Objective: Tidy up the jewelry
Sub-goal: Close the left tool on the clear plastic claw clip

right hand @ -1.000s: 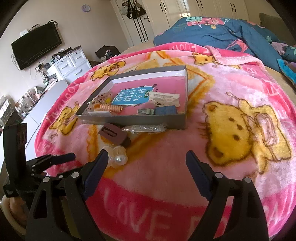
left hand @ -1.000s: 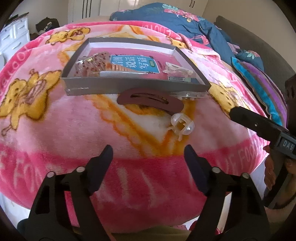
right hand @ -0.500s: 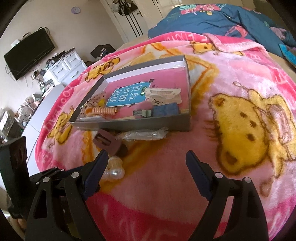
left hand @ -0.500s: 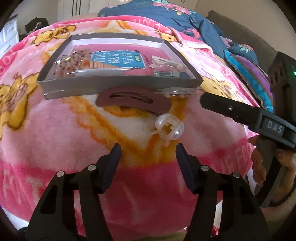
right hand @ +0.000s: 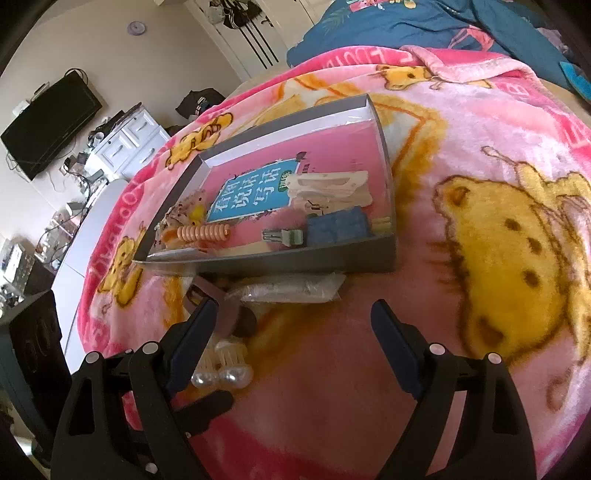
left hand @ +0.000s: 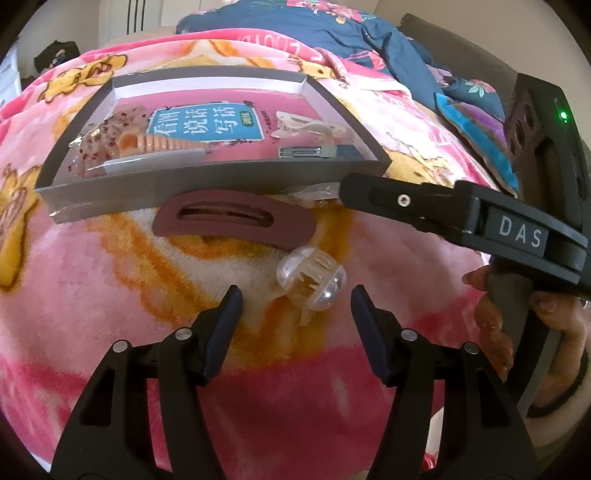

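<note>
A grey tray (left hand: 221, 181) lies on the pink blanket and holds a blue-labelled booklet (left hand: 205, 125), an orange coil tie (left hand: 162, 142), a cream claw clip (left hand: 310, 123) and small clips. In front of it lie a maroon hair clip (left hand: 232, 219) and a clear pearl claw clip (left hand: 312, 282). My left gripper (left hand: 295, 299) is open, its fingertips on either side of the pearl clip. My right gripper (right hand: 291, 314) is open and empty, just short of a clear plastic packet (right hand: 291, 291); the pearl clip (right hand: 221, 373) lies by its left finger.
The tray (right hand: 295, 258) also shows in the right wrist view. A blue quilt (left hand: 351, 33) lies behind the blanket. A white dresser (right hand: 125, 147) and a wall TV (right hand: 48, 122) stand off the bed's left side.
My left gripper has moved forward to the pearl claw clip and its jaws have narrowed. My right gripper has moved forward toward the plastic packet by the tray's front wall.
</note>
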